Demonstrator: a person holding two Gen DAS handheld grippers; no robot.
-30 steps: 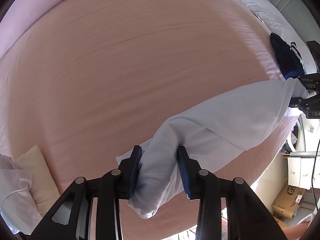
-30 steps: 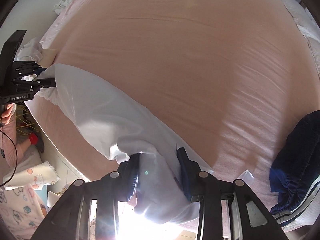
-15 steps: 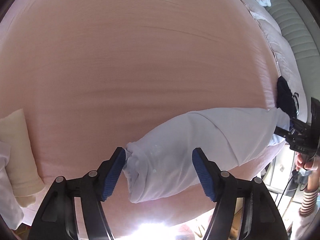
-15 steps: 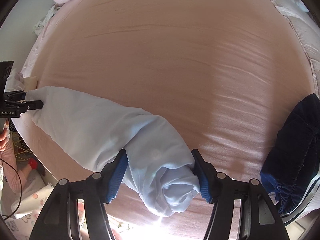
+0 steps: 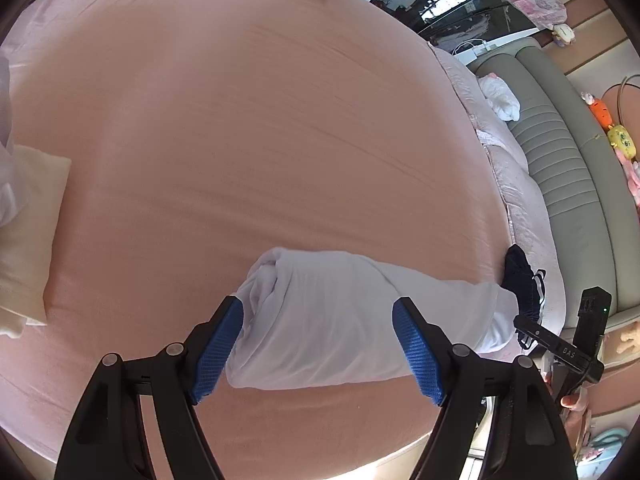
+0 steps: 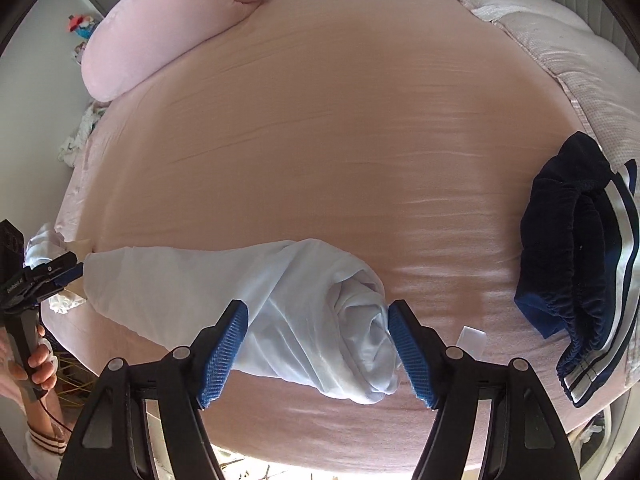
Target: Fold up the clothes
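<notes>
Both my grippers angled steeply down over the pink bed (image 5: 280, 140). Left gripper (image 5: 318, 346) and right gripper (image 6: 318, 346) jaws just opened wide; white garment (image 5: 340, 320) lies loose between the pads, ungripped

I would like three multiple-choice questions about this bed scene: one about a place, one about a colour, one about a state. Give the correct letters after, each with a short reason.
1. Where does the dark navy garment lie?
A. On the pink bed, beside the right end of the white garment
B. Under the white garment
C. On the floor

2. What colour are the pads on the fingers of the left gripper?
A. Red
B. Blue
C. Green

3. In what state is the right gripper?
A. Shut on the white garment
B. Shut on nothing
C. Open, its fingers either side of the garment's bunched end

Answers: 1 A, it rests on the sheet apart from the white cloth; 2 B, the ribbed pads are blue; 3 C, the jaws have just been opening and stand wide.
</notes>
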